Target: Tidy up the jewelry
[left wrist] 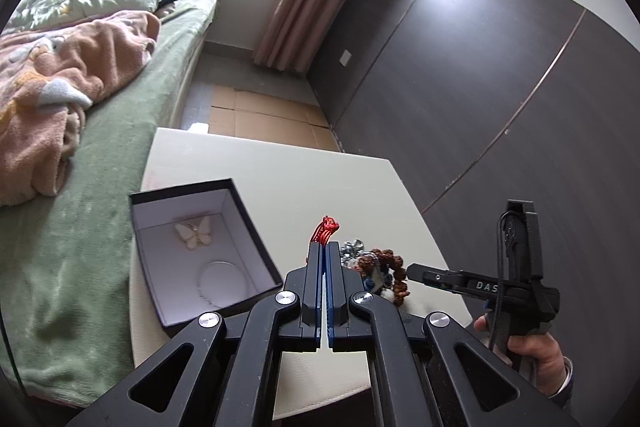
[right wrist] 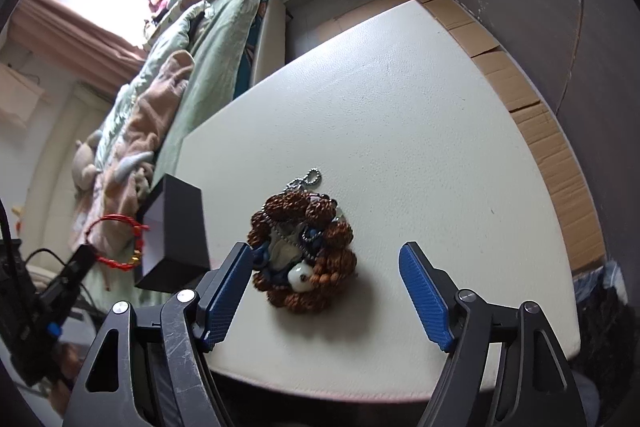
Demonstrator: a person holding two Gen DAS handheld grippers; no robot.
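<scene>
Black box [left wrist: 188, 259] holds butterfly pendant [left wrist: 193, 231] and silver ring [left wrist: 224, 285].

1. The left gripper [left wrist: 324, 247] is matt black plastic with ribbed blue pads and shiny metal pivot bolts; it pinches a red cord bracelet [left wrist: 326, 229] of twisted thread
2. The jewelry box [left wrist: 200, 247] looks like matt black card outside, smooth white lining inside
3. The bead bracelet [right wrist: 304, 259] has rough, knobbly brown beads, beside a glossy white bead and a metal ball chain [right wrist: 308, 181]
4. The table [right wrist: 400, 107] is off-white with a fine matt grain
5. The blanket [left wrist: 60, 75] is fluffy peach fleece
</scene>
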